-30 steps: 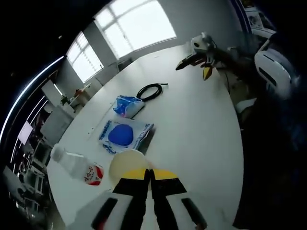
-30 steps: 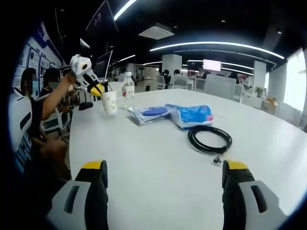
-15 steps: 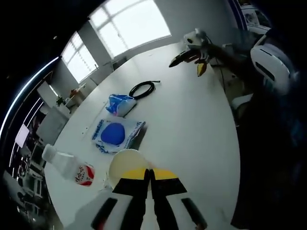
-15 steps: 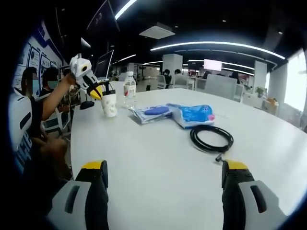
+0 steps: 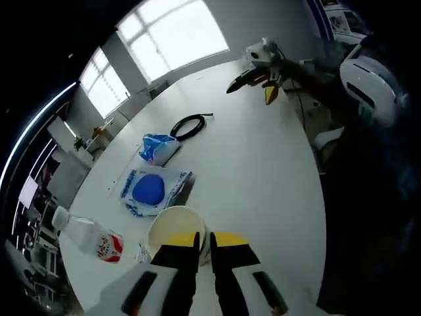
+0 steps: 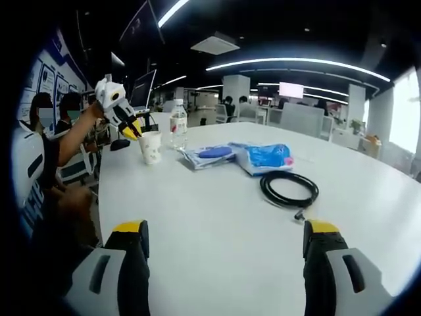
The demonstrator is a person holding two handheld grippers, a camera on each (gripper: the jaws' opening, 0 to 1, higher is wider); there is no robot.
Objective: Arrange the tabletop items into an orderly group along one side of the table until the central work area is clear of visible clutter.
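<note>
L claw clenched on cup rim, bottle just beside | R claw spread wide, empty | cable dead ahead of R, nearer R.

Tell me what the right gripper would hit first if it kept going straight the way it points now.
Probably the black cable, coiled on the table just ahead and slightly right of the right gripper, which is open. Bare tabletop lies before it; depth is uncertain, so it might pass alongside.

No legible text; bottle label print too blurred.
</note>
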